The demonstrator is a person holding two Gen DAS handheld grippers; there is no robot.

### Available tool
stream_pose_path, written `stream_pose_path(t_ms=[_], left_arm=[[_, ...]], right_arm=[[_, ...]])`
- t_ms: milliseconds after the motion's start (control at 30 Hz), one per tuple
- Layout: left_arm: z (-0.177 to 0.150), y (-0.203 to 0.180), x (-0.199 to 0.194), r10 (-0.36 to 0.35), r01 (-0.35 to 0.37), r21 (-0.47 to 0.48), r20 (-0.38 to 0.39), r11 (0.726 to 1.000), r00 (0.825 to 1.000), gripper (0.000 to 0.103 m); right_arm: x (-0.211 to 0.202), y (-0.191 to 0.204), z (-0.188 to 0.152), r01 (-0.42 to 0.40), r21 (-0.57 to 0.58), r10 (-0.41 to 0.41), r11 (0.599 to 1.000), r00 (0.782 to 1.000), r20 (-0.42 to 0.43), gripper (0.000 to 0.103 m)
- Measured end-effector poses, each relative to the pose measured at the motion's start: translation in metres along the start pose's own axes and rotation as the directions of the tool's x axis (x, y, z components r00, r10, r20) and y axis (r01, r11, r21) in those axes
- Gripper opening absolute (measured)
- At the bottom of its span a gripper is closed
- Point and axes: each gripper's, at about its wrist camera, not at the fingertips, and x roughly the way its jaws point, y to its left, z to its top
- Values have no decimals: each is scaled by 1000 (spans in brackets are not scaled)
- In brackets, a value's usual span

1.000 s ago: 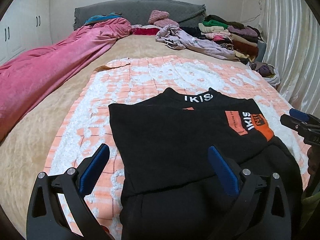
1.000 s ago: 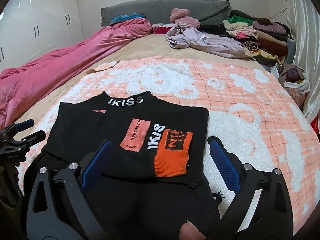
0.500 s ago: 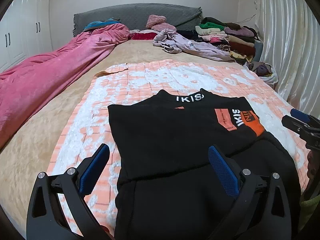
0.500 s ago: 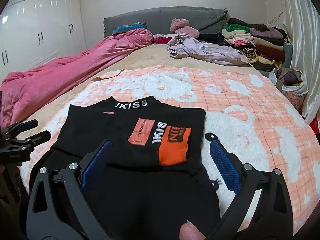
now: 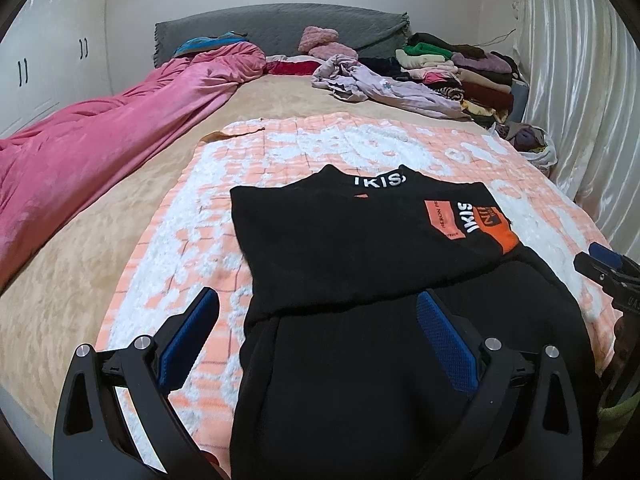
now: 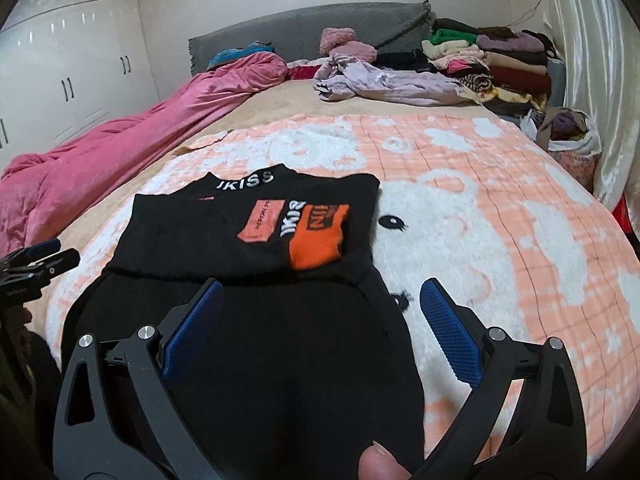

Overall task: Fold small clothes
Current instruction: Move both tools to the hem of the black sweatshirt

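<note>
A black sweater [image 5: 360,240] with orange patches and white lettering lies flat on the orange-and-white blanket [image 5: 180,240], its sleeves folded across the chest and its hem nearest me. My left gripper [image 5: 318,320] hovers open over the sweater's lower left part, holding nothing. The right gripper [image 6: 320,300] is open above the lower right part of the sweater [image 6: 256,240], also with nothing in it. Each gripper shows at the edge of the other's view: the right gripper [image 5: 608,268] and the left gripper [image 6: 40,258]. A thumb [image 6: 380,464] shows at the bottom.
A pink duvet [image 5: 100,140] runs along the bed's left side. Loose lilac clothes [image 5: 380,84] and a stack of folded clothes [image 5: 472,72] sit at the far right by the grey headboard [image 5: 280,32]. A bag of clothes [image 6: 568,132] stands by the curtain. White wardrobes [image 6: 60,60] line the left wall.
Both grippers have drawn back and tilted a little, so the sweater sits slightly farther off in each view. Both stay open; the sweater has not moved.
</note>
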Motion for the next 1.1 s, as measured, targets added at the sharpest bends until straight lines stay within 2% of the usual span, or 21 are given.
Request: stream_pose_path(t_ms=[433,600,767,1100], left_arm=[[-18,29,-17,25,-26,-50,-18,998,1000,98],[-32,46,-21,35,-39,-84,-52,996,998,98],[-48,53,-23,36,-43,-77,-87,996,996,98],[-85,55,-28,-12,-1,-82,-165,997,986,98]], right_arm=[[-16,-9,-19,17,0,-17,1000,998,-52,93],[-23,-13,-31,17,0,-17,1000,995,-96,93],[-31,-19,-41,26,4,-25,1000,991,-132,93],[-41,-35,-62,54,27,-47,998,978,-202,93]])
